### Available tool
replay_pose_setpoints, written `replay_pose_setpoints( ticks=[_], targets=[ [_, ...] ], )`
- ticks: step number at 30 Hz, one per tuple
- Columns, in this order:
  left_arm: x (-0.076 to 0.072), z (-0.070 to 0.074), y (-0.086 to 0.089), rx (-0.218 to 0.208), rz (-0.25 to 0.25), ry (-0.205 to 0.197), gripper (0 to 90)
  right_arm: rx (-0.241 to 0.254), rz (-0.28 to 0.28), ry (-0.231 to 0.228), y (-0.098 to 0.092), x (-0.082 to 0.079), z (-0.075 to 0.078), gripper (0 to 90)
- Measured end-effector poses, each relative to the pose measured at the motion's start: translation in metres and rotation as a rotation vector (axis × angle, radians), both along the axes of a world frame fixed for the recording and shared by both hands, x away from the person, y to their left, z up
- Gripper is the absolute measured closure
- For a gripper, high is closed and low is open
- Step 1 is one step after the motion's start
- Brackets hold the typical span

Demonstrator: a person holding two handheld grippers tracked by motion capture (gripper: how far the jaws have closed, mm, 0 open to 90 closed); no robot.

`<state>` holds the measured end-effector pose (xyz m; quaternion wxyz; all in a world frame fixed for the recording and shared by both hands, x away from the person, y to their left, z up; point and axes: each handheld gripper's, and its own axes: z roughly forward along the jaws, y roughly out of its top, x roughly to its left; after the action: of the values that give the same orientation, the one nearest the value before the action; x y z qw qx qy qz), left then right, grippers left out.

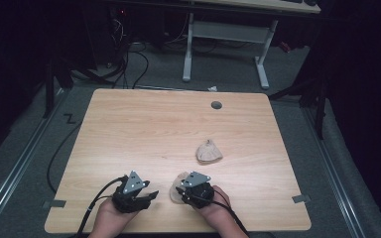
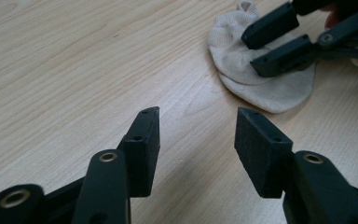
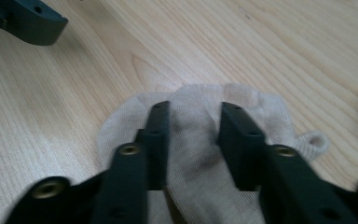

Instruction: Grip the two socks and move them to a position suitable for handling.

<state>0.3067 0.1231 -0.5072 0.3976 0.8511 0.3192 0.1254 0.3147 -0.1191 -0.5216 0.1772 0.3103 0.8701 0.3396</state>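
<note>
Two hands come in over the counter's (image 1: 129, 124) near edge, each carrying a gripper. Left gripper (image 1: 144, 197) sits close to that edge, left of the middle, its jaws spread wide with nothing between them but bare wood. Right gripper (image 1: 180, 191) is just beside it, toward the middle of the near edge, directly over a pale flat sock (image 3: 261, 112).

In the right gripper view the sock lies under and ahead of the jaws, a soft fold of it rising in the gap between them. The jaws stand partly apart; the pads flank the fold, and I judge them loose on it rather than pinching. The sock's long axis runs roughly along the near edge, with a small loop at one end. From the left gripper view the sock (image 2: 261, 84) lies ahead and off to the right of the left jaws, clearly apart from them, with the right gripper (image 2: 251, 51) on top of it. So the right hand is the nearer one, already on the cloth; the left would have to cross a short stretch of counter to reach it.

Farther out, near the middle of the counter and a little toward the right edge, lies a second, bunched sock (image 1: 209, 152), well apart from both grippers.

Count: two socks, two grippers.
</note>
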Motion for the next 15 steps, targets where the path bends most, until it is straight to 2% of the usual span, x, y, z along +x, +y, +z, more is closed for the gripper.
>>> replay_pose_setpoints(
  ticks=[2, 4, 8, 10, 11, 15],
  targets=[
    [-0.001, 0.0, -0.001, -0.002, -0.003, -0.001, 50.7, 0.007, -0.003, 0.004, -0.001, 0.0, 0.0, 82.3],
    [-0.002, 0.001, -0.003, -0.002, -0.008, -0.002, 50.9, 0.022, -0.009, 0.004, -0.002, -0.001, 0.002, 84.7],
    [-0.004, 0.001, -0.007, -0.005, -0.021, 0.0, 52.0, 0.084, -0.015, -0.011, -0.006, -0.004, 0.009, 84.9],
    [-0.004, 0.001, -0.01, -0.009, -0.029, 0.0, 53.1, 0.092, -0.018, -0.016, -0.007, -0.005, 0.01, 84.9],
    [-0.005, 0.002, -0.013, -0.011, -0.037, 0.0, 53.6, 0.123, -0.021, -0.033, -0.011, -0.008, 0.014, 84.9],
    [-0.006, 0.001, -0.03, -0.008, -0.083, -0.003, 54.8, 0.143, -0.026, -0.02, -0.016, -0.01, 0.012, 84.6]
  ],
)
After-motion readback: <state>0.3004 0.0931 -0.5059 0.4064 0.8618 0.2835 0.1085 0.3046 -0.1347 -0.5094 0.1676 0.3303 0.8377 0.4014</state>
